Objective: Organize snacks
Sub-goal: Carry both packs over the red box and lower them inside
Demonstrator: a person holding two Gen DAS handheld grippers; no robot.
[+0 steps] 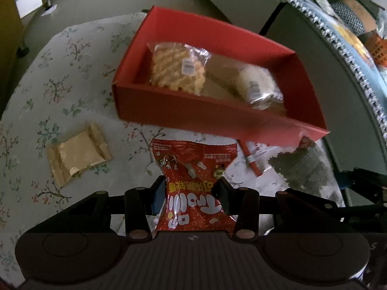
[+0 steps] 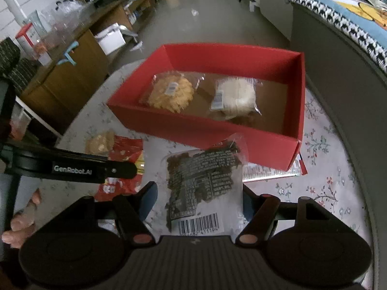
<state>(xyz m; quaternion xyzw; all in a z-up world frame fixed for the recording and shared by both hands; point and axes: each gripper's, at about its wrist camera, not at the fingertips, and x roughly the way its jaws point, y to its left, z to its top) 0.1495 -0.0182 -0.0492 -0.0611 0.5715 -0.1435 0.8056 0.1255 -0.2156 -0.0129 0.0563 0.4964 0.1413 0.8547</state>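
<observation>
My left gripper (image 1: pixel 192 188) is shut on a red snack bag (image 1: pixel 193 181), held above the floral table in front of the red box (image 1: pixel 169 106). My right gripper (image 2: pixel 199 193) is shut on a clear packet of dark snacks (image 2: pixel 203 181), just short of the red box (image 2: pixel 200 130); that packet also shows in the left wrist view (image 1: pixel 302 166). The box holds a wrapped golden waffle cookie (image 1: pixel 177 68) (image 2: pixel 170 94) and a wrapped pale cake (image 1: pixel 258 87) (image 2: pixel 234 96). A tan snack packet (image 1: pixel 77 154) lies on the table to the left.
A flat printed packet (image 2: pixel 271 170) lies partly under the box's near right corner. A grey sofa with a houndstooth cushion (image 2: pixel 338 17) borders the table on the right. A wooden cabinet (image 2: pixel 63 72) stands beyond the table's left edge. The left gripper's arm (image 2: pixel 72 166) shows in the right wrist view.
</observation>
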